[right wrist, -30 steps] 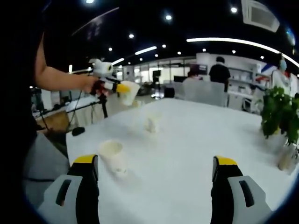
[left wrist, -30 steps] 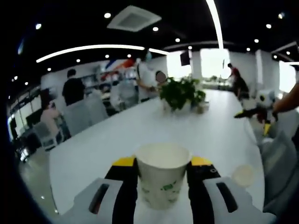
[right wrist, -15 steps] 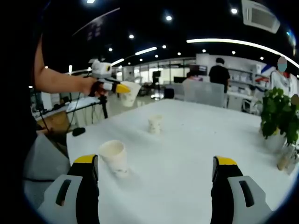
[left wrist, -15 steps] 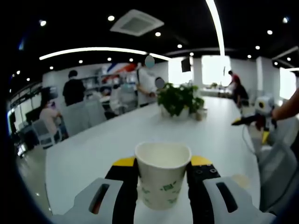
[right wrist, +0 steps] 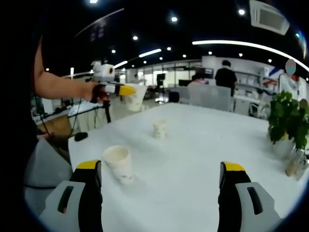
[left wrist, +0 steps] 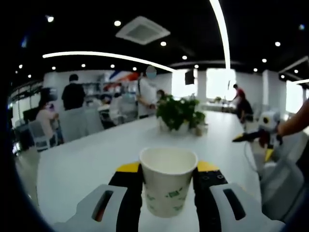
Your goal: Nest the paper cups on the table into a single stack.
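Cup (left wrist: 168,180) clamped upright between the left gripper (left wrist: 168,173) jaws, mouth up, green print on its side, held clear above the white table (left wrist: 96,154). Right gripper view shows the same pair at 10 o'clock: the left gripper (right wrist: 126,91) out at arm's length, cup (right wrist: 135,98) tilted a bit and hanging past the table's far-left edge.

Change over the last second: in the left gripper view the table has dropped and the plant (left wrist: 179,111) has slid toward centre, so the camera has lifted and swung. The second cup that sat on the table at 4 o'clock of that view a second ago has gone out of frame. Grip on the cup looks unchanged. My read: pick is done, carry phase under way.

Right gripper (right wrist: 161,181) jaws spread wide, nothing between them, low over the table. Its view barely shifted.

Two cups left on the table (right wrist: 193,159): near cup (right wrist: 118,163) just ahead of the right gripper's left jaw at 8 o'clock, upright. Far cup (right wrist: 160,128) near centre, upright, well apart from the near one.

Next, probably: bring the held cup down over one of these two, mouth-up, axes lined up, then release. Risk: thin paper walls, so an off-centre drop will tip the target instead of nesting.
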